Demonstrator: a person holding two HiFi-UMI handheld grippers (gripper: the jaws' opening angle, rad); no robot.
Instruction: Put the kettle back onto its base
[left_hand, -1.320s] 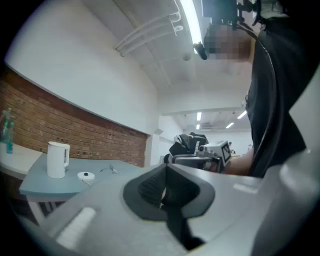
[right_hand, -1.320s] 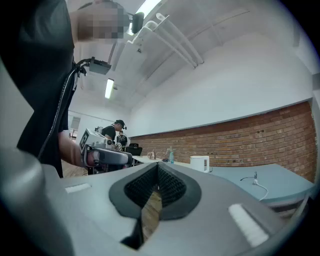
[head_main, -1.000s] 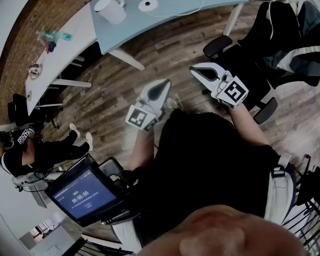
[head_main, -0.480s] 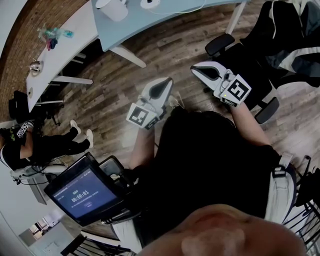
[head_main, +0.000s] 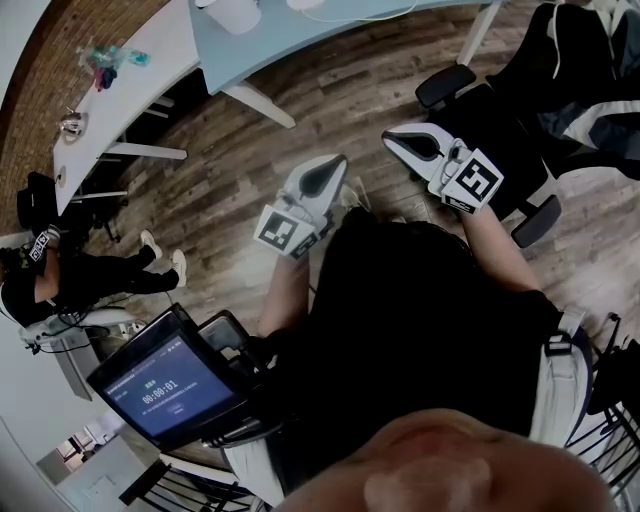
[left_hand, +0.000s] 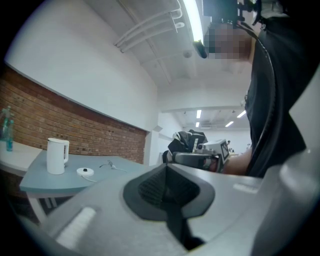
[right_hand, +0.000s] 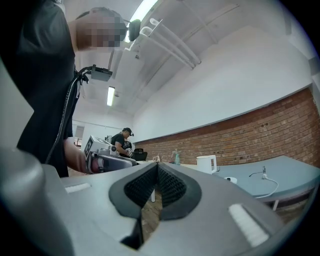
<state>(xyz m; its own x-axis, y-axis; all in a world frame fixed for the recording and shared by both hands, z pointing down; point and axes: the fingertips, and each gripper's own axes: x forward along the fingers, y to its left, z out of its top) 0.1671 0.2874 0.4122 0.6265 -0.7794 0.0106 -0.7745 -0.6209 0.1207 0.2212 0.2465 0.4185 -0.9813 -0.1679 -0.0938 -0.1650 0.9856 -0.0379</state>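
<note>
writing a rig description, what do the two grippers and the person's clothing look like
The left gripper and right gripper both have pale grey wedge-shaped shells, dark ribbed pads inside the jaws, and a rear cube with black-and-white square markers. The person wears a black top.

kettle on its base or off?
Off. The kettle stands upright on the table, with the round base bare beside it.

My black top (head_main: 420, 310), my left gripper (head_main: 328, 168) and right gripper (head_main: 398, 142) in smooth pale grey moulded shells, dark ribbed pads (right_hand: 172, 186) at the tips, a black-and-white square-marker cube (head_main: 283, 230) on each
</note>
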